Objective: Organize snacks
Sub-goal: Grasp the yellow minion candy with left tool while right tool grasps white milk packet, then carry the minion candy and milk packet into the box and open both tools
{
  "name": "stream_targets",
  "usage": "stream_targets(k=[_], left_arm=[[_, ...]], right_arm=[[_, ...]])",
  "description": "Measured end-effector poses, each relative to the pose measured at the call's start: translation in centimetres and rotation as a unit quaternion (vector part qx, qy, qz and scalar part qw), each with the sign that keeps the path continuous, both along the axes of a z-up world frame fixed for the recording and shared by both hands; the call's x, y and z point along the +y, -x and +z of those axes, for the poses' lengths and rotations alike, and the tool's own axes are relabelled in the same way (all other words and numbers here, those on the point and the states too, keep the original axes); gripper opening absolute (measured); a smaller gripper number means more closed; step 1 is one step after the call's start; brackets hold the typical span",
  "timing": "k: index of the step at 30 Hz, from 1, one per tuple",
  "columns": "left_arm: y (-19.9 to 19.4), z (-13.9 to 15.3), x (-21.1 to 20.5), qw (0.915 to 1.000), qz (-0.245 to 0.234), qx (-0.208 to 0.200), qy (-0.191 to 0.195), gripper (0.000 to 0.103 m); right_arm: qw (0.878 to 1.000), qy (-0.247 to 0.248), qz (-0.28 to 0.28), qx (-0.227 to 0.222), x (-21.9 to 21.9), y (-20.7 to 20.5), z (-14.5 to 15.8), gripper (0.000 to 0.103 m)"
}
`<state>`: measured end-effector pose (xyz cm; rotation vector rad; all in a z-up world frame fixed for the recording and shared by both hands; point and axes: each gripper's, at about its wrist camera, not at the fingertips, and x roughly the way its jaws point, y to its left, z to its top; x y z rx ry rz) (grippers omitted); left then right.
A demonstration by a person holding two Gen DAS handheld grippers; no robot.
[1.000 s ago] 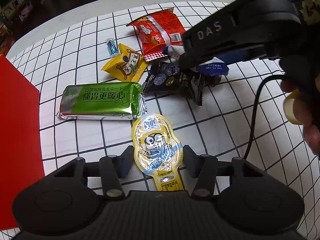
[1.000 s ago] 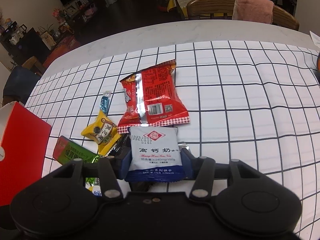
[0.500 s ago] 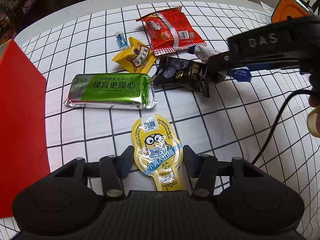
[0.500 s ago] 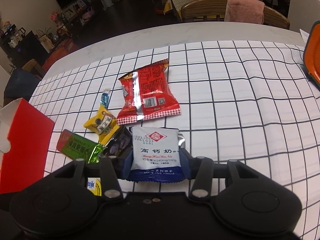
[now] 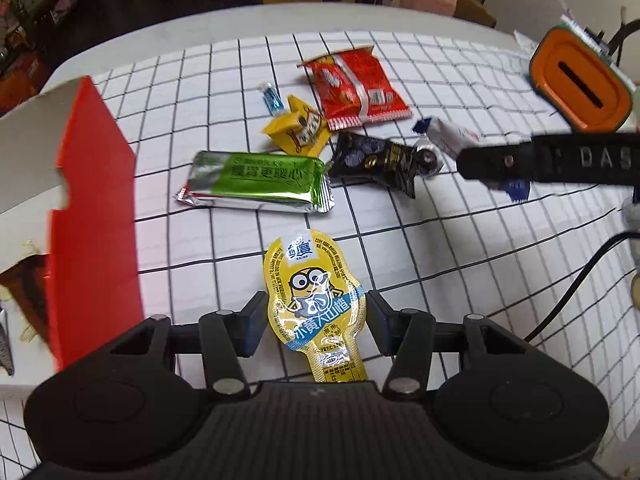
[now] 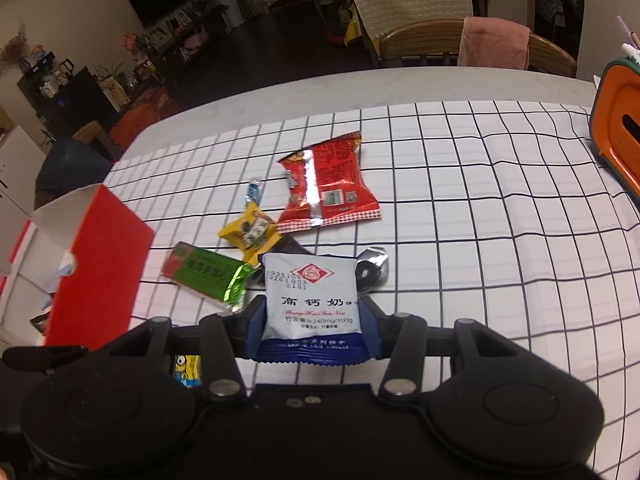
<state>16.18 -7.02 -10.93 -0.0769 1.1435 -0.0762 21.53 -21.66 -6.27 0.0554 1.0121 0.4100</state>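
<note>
A yellow cartoon-printed packet (image 5: pixel 316 312) was gripped between the fingers of the left gripper (image 5: pixel 316 322), its narrow tail pointing back toward the gripper body and its rounded end lifted above the checked tablecloth (image 5: pixel 460 240). A white and blue milk-tablet packet (image 6: pixel 311 307) was clamped between the fingers of the right gripper (image 6: pixel 311 330), held flat with its printed face up. Beyond the left gripper, a green foil bar (image 5: pixel 256 182) was seen lying on the cloth, with a black packet (image 5: pixel 376 162) just beside its right end. A small yellow packet (image 5: pixel 298 130) was laid behind these, touching the lower edge of a red snack bag (image 5: pixel 354 90), and a small blue sweet (image 5: pixel 274 100) was set just to the left of the yellow one. A red box (image 5: pixel 92 216), open at the top with a white inside, was stood at the left edge of the cloth, near the green bar. An orange container (image 5: pixel 580 80) was placed at the far right of the table, well apart from the snacks. A wooden chair (image 6: pixel 460 46) draped with a pink towel (image 6: pixel 494 42) was seen behind the table.
</note>
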Motion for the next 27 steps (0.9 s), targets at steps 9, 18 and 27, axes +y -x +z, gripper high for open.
stream_targets(k=[9,18,27], left_arm=[[2.4,4.5,3.5,0.9992,0.014,-0.035,0.014,0.052],[4.1,8.4,8.9,0.9961,0.033,-0.081,0.008,0.052],[5.2,10.3,15.9,0.9929,0.058,-0.103,-0.011,0.052]], right_arm=[[0.999,-0.017,0.012,-0.024,1.7,3.1,3.2,0.048],[0.998,-0.024,0.04,-0.047,6.2,5.5,5.9,0.048],[0.995,-0.022,0.071,-0.061,12.6,7.0,7.0,0.048]])
